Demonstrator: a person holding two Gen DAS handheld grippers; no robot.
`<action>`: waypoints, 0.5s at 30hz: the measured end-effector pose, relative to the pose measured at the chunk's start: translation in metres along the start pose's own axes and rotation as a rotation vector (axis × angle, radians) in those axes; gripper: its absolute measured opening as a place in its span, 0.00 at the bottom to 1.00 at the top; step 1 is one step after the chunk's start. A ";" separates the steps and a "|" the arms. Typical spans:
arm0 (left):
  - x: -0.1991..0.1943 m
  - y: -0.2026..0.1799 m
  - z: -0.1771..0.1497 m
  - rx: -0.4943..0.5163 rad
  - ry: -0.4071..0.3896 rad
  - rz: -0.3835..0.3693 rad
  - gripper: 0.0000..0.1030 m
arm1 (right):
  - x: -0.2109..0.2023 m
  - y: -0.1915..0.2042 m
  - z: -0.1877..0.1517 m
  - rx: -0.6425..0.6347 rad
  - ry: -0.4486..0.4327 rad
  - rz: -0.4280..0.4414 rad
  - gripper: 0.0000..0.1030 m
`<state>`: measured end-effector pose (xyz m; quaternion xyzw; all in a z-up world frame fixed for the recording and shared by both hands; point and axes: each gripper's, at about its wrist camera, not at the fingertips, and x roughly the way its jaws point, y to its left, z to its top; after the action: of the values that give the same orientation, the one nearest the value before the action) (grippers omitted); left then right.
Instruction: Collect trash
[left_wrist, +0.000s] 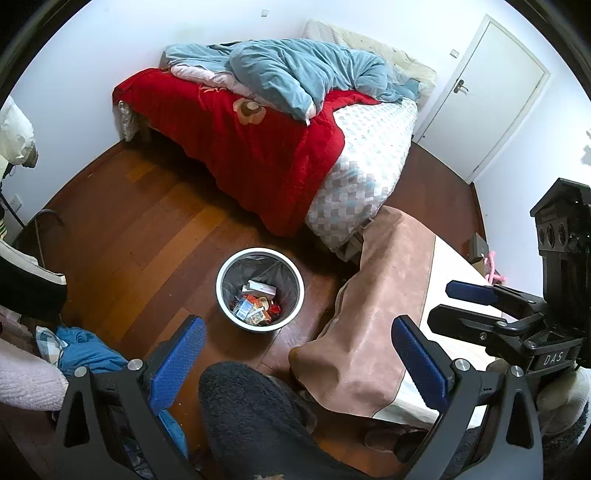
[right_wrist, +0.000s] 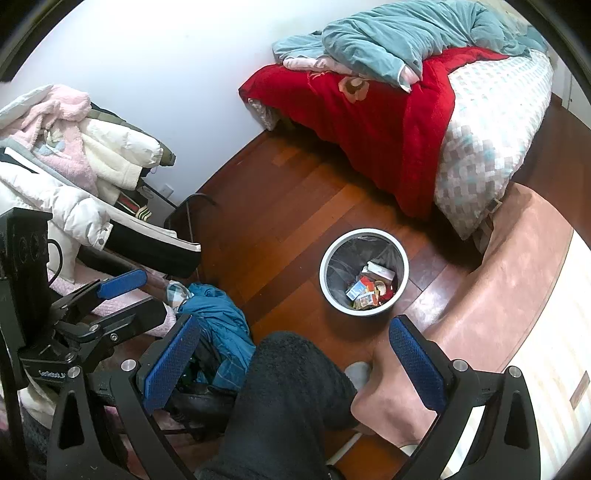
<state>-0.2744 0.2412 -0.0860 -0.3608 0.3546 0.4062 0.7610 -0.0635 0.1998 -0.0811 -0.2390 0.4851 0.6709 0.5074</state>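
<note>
A white round trash bin with a grey liner stands on the wooden floor. It holds several wrappers and small boxes. It also shows in the right wrist view with the same trash. My left gripper is open and empty, held above the floor, with the bin beyond its fingertips. My right gripper is open and empty, with the bin beyond its fingertips. The right gripper shows in the left wrist view, and the left gripper shows in the right wrist view.
A bed with a red blanket and blue duvet stands beyond the bin. A table with a pink-brown cloth is at the right. A pile of clothes sits at the left, blue clothing on the floor. A person's dark-trousered leg is below. A white door is at the far right.
</note>
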 end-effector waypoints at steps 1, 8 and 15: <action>0.000 -0.001 -0.001 -0.004 -0.001 -0.002 1.00 | 0.000 0.000 -0.001 -0.003 0.000 -0.001 1.00; 0.000 -0.002 0.000 -0.004 0.001 -0.009 1.00 | -0.001 -0.002 -0.002 0.005 0.001 0.001 1.00; 0.000 -0.007 0.002 0.000 -0.001 -0.018 1.00 | -0.002 -0.004 -0.002 0.006 0.000 0.005 1.00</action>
<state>-0.2681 0.2399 -0.0832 -0.3640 0.3510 0.3994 0.7647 -0.0594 0.1974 -0.0821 -0.2363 0.4877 0.6705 0.5067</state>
